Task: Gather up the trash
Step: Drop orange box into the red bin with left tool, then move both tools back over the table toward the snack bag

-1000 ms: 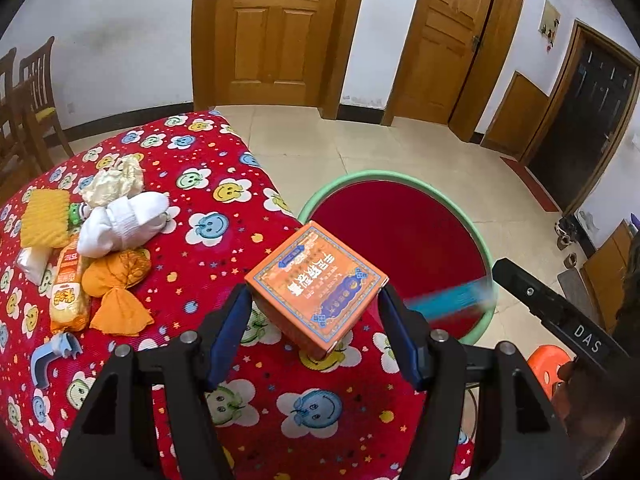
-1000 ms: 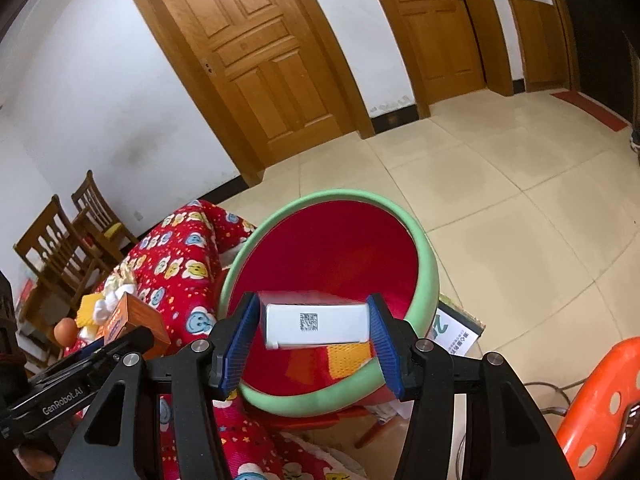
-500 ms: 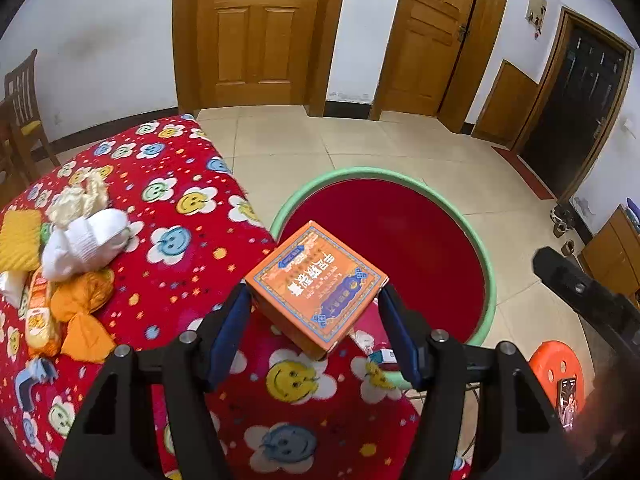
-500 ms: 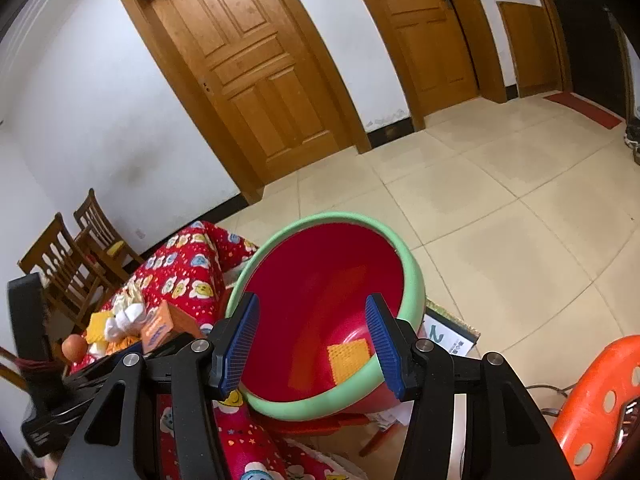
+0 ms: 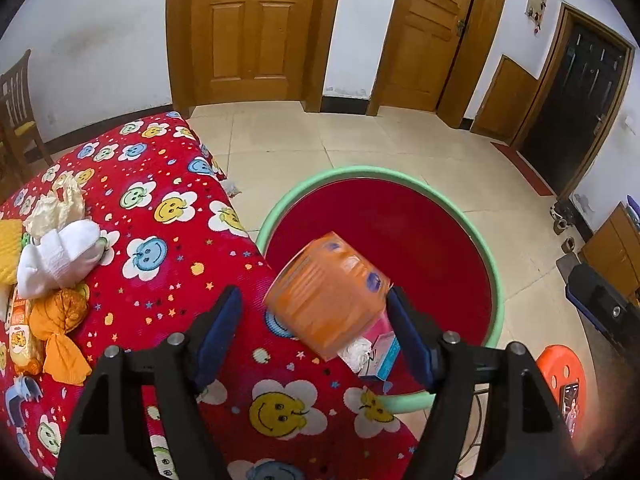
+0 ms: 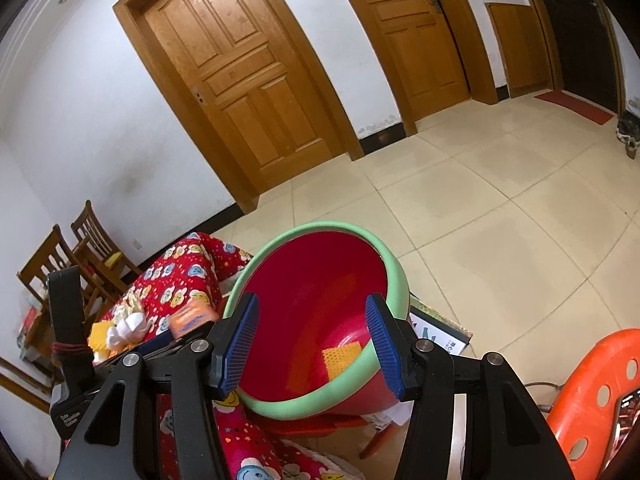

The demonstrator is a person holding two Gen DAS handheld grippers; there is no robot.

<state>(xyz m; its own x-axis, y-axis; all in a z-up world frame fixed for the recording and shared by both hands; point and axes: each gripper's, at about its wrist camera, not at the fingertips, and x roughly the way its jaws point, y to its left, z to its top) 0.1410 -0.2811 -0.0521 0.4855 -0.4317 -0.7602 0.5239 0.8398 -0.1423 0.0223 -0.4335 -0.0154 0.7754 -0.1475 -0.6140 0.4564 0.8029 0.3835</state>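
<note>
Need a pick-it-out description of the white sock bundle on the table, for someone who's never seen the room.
Start at the table under the red smiley-flower cloth, then go to the clutter pile at its left end. The white sock bundle lies between a crumpled cream bag and an orange wrapper; it is the only pure white, ribbed, rolled piece there.

The orange box (image 5: 326, 296) is smeared by motion blur; its print cannot be read. The white wad and blue-edged packet (image 5: 380, 356) in the basin (image 5: 486, 248) are partly hidden behind it.

One orange box (image 5: 328, 296); one red basin (image 5: 486, 248); two doors (image 5: 248, 28); two chairs (image 6: 60, 264).
</note>
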